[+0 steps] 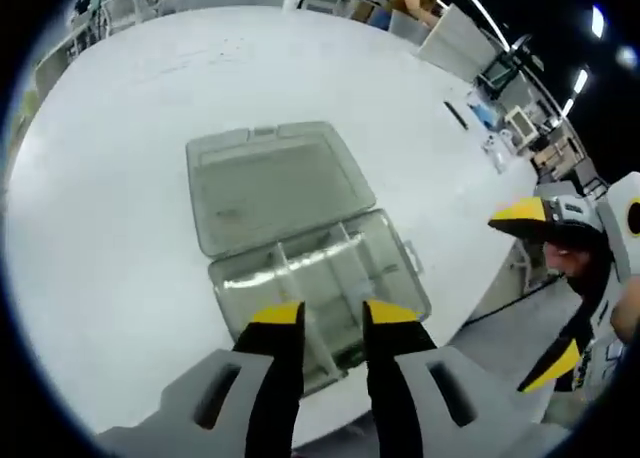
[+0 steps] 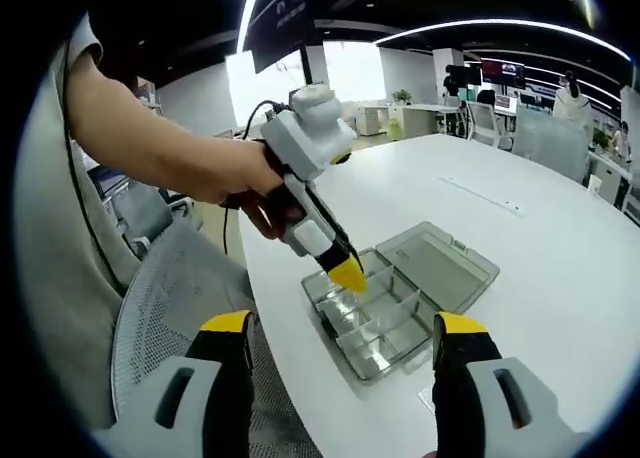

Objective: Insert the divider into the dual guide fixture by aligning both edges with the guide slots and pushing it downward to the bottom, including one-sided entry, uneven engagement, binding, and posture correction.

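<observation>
A clear plastic compartment box lies on the white round table, with its lid folded back flat behind it. Thin clear dividers stand inside the tray. My left gripper hovers just above the tray's near side, jaws apart, and I see nothing between the yellow fingertips. In the right gripper view the same left gripper points down at the box near the table edge, held by a hand. My right gripper hangs wide open short of the box, off the table edge. It also shows as the right gripper.
A grey mesh chair stands close against the table edge below my right gripper. A dark pen lies on the far right of the table. The box lid lies toward the table's middle. Desks, chairs and people are far behind.
</observation>
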`<move>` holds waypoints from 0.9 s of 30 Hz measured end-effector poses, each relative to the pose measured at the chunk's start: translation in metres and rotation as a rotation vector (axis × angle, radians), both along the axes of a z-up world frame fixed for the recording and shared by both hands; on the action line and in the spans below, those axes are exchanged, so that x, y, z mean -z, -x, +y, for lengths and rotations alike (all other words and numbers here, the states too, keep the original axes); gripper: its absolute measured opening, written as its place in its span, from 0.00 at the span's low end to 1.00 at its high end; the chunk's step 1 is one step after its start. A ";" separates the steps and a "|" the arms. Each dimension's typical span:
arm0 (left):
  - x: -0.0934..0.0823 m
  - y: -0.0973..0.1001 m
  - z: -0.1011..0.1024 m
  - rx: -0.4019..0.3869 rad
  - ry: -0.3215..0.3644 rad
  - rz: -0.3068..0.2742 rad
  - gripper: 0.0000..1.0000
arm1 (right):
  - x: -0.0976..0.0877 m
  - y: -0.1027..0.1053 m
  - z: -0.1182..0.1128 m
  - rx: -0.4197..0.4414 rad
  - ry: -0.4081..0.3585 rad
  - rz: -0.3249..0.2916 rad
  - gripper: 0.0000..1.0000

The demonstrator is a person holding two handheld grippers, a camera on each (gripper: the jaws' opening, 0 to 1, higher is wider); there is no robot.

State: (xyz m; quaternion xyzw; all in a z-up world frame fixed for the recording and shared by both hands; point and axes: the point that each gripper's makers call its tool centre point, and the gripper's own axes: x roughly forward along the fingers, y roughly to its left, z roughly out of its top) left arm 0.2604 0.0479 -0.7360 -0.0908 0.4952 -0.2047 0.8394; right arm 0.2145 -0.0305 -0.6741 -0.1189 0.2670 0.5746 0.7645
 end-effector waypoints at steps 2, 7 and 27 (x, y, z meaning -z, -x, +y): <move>-0.008 0.003 -0.002 0.008 0.030 -0.027 0.24 | 0.000 -0.001 -0.002 -0.001 0.006 -0.003 0.71; -0.021 0.009 -0.003 0.018 0.083 -0.087 0.26 | 0.000 -0.001 -0.006 -0.002 0.016 -0.006 0.71; -0.054 0.027 -0.012 0.072 0.216 -0.321 0.37 | 0.007 -0.011 -0.040 0.024 0.084 -0.015 0.70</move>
